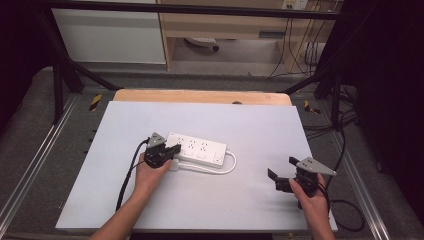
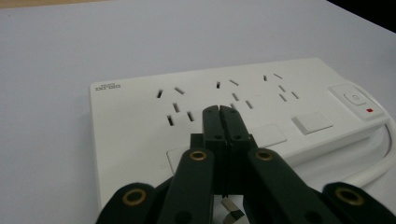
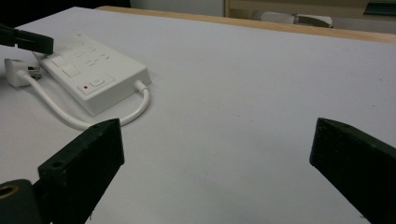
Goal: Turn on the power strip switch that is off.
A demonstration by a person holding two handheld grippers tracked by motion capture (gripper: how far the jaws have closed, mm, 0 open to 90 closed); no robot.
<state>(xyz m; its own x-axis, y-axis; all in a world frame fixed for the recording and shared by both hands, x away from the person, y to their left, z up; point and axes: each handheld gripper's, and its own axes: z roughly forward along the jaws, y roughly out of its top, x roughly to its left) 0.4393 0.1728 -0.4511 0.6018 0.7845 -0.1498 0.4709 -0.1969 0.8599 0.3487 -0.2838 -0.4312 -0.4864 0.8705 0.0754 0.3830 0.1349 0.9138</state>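
Observation:
A white power strip (image 1: 198, 149) with a red-lit switch (image 2: 358, 100) lies mid-table on the white board (image 1: 210, 200). Its white cable (image 1: 225, 169) loops back to a plug (image 3: 15, 73) lying at its near-left side. My left gripper (image 1: 174, 149) is shut, with nothing seen between its jaws. Its tips (image 2: 219, 110) hover over the strip's near-left sockets, and a metal plug prong (image 2: 232, 213) shows beneath them. My right gripper (image 1: 281, 167) stands open over bare board at the near right, well apart from the strip (image 3: 95, 74). Its jaws are wide apart around nothing (image 3: 219, 158).
A wooden table edge (image 1: 200, 96) runs behind the board. Black frame bars (image 1: 62, 65) and loose cables (image 1: 345, 130) flank the table on both sides. A cabinet (image 1: 220, 25) stands on the floor beyond.

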